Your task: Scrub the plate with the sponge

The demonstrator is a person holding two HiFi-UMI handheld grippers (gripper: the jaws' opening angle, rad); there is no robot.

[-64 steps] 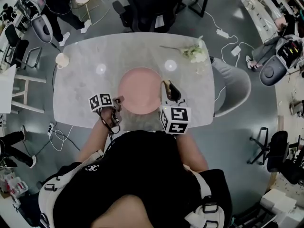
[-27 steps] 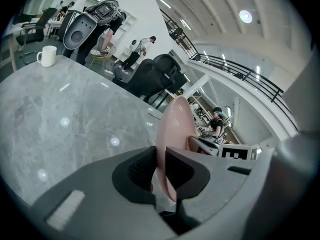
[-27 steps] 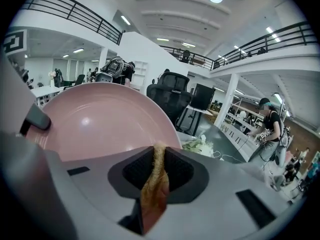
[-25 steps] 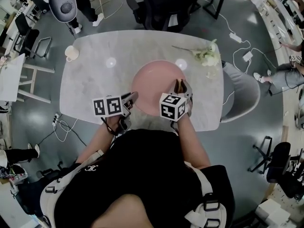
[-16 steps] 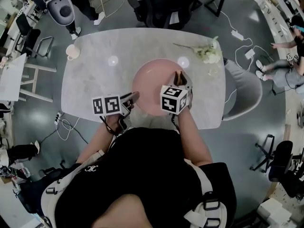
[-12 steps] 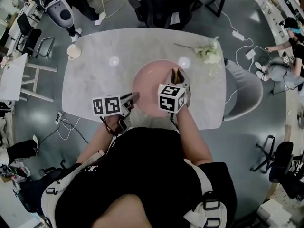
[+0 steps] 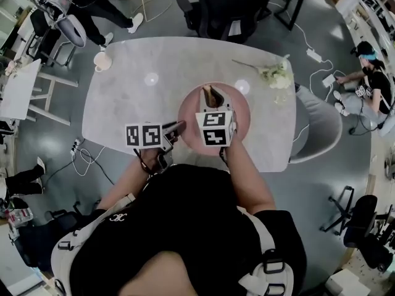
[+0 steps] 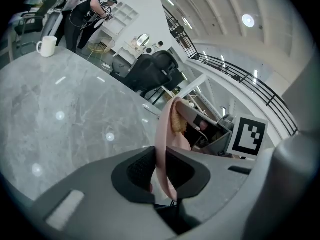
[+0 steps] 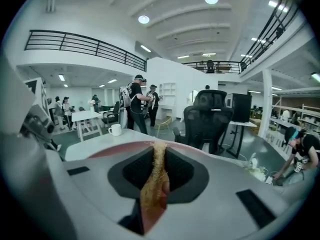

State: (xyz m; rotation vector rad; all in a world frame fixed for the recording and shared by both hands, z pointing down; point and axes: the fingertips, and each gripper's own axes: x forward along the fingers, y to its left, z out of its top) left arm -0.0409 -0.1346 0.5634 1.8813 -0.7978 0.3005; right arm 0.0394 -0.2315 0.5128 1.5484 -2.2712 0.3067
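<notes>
- Plate (image 7: pixel 192 108): pink and round, it sits on the grey marble table (image 7: pixel 123 103) straight ahead of you at 12 o'clock, close to the near edge.
- Your left gripper (image 7: pixel 178 127) comes in from 8 o'clock and is clamped on the plate's rim. In the left gripper view its jaws (image 8: pixel 161 171) press on both faces of the plate (image 8: pixel 162 129), which passes edge-on between the dark pads.
- I cannot tell whether the plate lies flat on the table or is lifted at that side.
- Your right gripper (image 7: pixel 212 101) reaches over the plate from 6 o'clock, with its marker cube above the near half of the dish.
- In the right gripper view its jaws (image 9: pixel 156 166) are closed on the sponge (image 9: pixel 155 184), a thin tan, fibrous pad standing on edge between the pads. The plate's pink rim (image 9: pixel 110 149) shows just beyond them.
- The sponge (image 7: pixel 210 93) sits on the far half of the plate, at about 12 o'clock on the dish. From the left gripper view it (image 8: pixel 176 119) lies against the plate's face.
- Farther out on the table, a white mug (image 7: pixel 102 60) stands at 10 o'clock and a sprig of pale flowers (image 7: pixel 274 76) lies at 2 o'clock. Both are well apart from the plate.
- Beyond the table's far edge, at 12 o'clock, stands a black office chair (image 7: pixel 228 8).
- A person (image 7: pixel 370 73) crouches on the floor out at 3 o'clock.
</notes>
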